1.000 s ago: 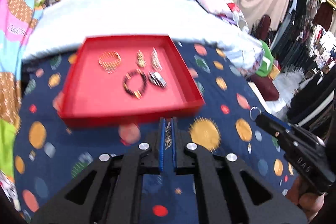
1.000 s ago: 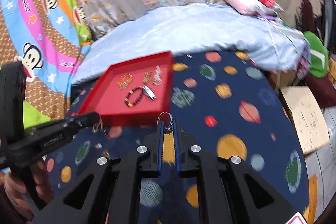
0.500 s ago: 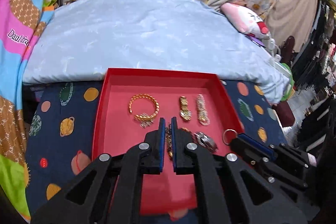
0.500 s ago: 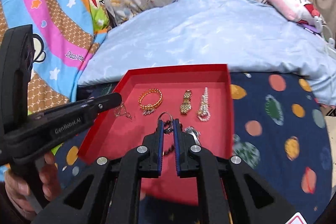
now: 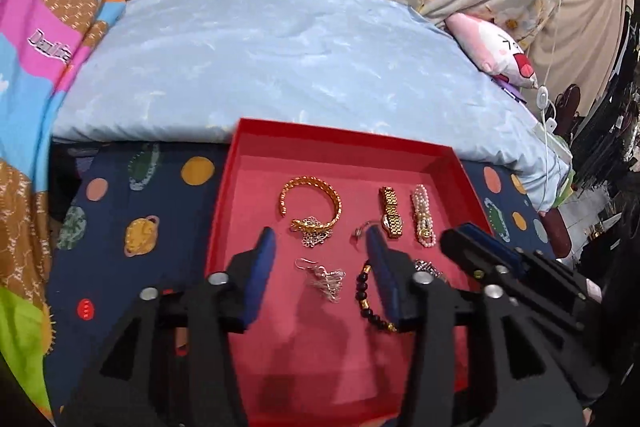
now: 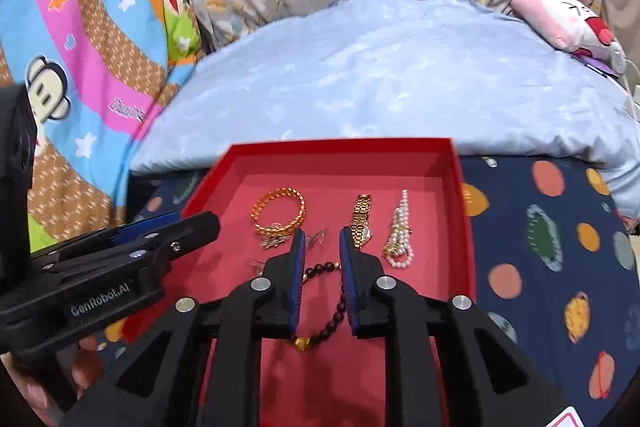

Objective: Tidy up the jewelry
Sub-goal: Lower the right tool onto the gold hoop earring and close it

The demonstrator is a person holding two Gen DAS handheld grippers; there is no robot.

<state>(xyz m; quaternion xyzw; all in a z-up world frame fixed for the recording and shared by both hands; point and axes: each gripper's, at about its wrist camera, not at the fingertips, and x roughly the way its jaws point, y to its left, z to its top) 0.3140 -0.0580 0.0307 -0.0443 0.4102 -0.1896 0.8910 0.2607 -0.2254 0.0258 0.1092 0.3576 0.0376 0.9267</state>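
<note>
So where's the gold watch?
The gold watch lies in the red tray, toward its far right side, between the gold bangle and the pearl bracelet.

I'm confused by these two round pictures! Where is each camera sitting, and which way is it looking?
Left wrist view: sits on the left gripper, looks forward and down into the red tray; its own open fingers show, the right gripper alongside.
Right wrist view: sits on the right gripper, looks down at the same tray; its slightly parted fingers show, plus the left gripper and a hand.
Both share: tray, gold bangle, gold watch, pearl bracelet, bead bracelet, blue blanket.
</note>
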